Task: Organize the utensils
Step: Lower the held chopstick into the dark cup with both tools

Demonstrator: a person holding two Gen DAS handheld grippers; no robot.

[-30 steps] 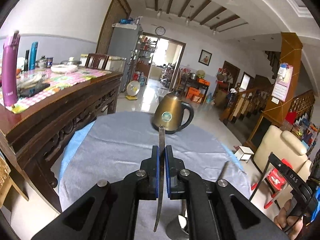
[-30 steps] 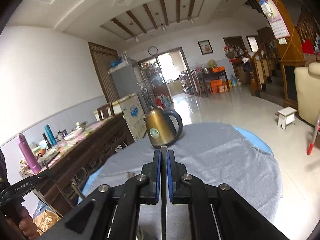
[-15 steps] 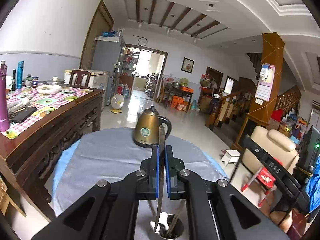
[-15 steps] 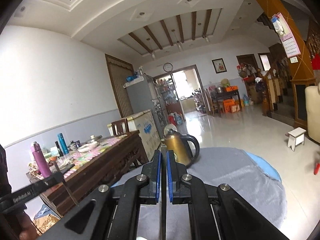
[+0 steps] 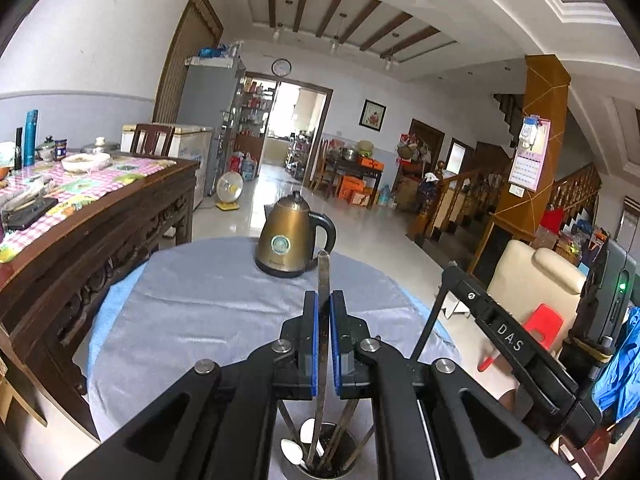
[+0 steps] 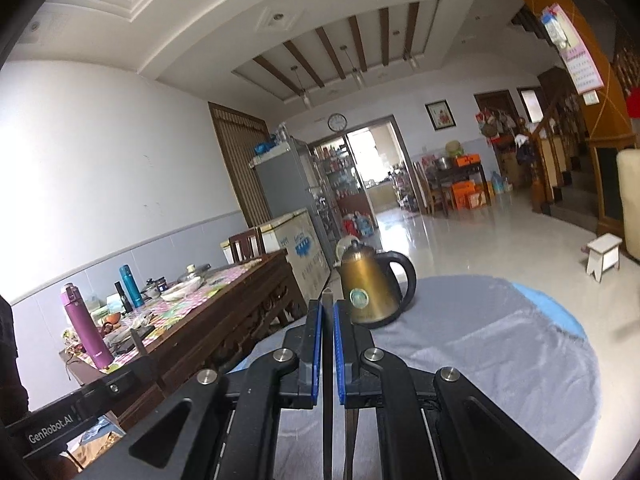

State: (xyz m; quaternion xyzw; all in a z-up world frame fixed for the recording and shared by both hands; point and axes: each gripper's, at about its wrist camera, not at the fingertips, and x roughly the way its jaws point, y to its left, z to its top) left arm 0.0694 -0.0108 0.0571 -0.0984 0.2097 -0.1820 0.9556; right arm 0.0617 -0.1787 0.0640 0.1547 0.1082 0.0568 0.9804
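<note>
Left wrist view: the left tool [image 5: 324, 312] pinches a flat metal utensil [image 5: 322, 280] between its blue pads, upright, its low end down in a steel cup [image 5: 320, 468] of other cutlery at the near edge of the grey-clothed bench [image 5: 192, 312]. A brass kettle [image 5: 290, 240] stands at the far side. Right wrist view: the right tool [image 6: 328, 320] grips a dark stick [image 6: 328, 360] upright, left of the kettle [image 6: 370, 286].

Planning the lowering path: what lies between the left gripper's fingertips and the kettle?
Left wrist view: only bare grey tablecloth between left gripper and kettle; the held utensil points that way.
</note>
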